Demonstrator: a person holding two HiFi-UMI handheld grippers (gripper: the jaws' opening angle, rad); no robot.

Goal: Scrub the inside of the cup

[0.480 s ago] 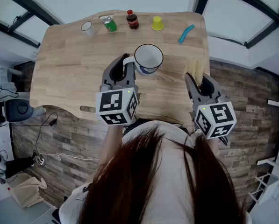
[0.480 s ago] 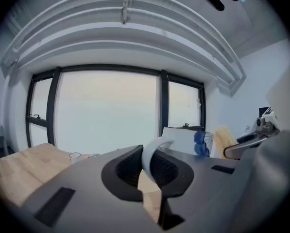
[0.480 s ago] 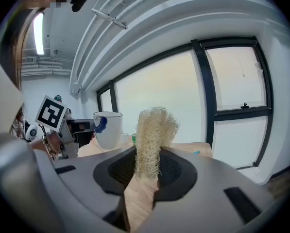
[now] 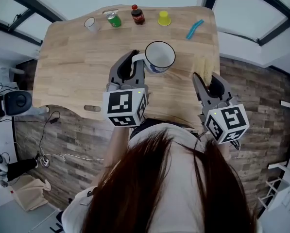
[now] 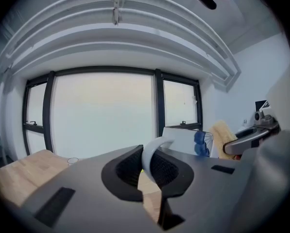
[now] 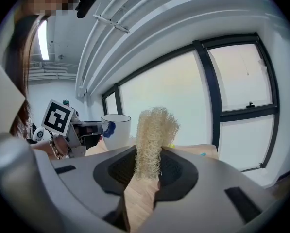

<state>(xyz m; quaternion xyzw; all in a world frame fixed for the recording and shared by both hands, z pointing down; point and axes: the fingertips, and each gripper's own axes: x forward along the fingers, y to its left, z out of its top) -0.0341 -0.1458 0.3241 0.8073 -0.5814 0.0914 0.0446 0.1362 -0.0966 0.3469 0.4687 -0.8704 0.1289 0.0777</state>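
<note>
- The cup (image 4: 160,56), white with a blue pattern on its side, is upright with its mouth open to the head view, over the middle of the wooden table (image 4: 72,67), a little right of centre. I cannot tell whether its base rests on the wood.
- The left gripper (image 4: 134,57) reaches away from the person. Its marker cube is nearest the body and its jaws are pinched on the cup's white handle (image 5: 153,151), which curves up between the dark pads.
- The right gripper (image 4: 205,79) is held over the table's near right edge, well to the cup's right, also pointing away. Its jaws are clamped on a pale, fibrous scrubber (image 6: 154,130) that stands up between them.
- Along the far edge stand a small pale cup (image 4: 90,23), a green can (image 4: 113,19), a dark bottle with a red cap and red label (image 4: 137,14), a yellow cup (image 4: 164,18) and a blue object (image 4: 194,29).
- The print on the can and the bottle is too small to read. The cubes carry only black-and-white square markers.
</note>
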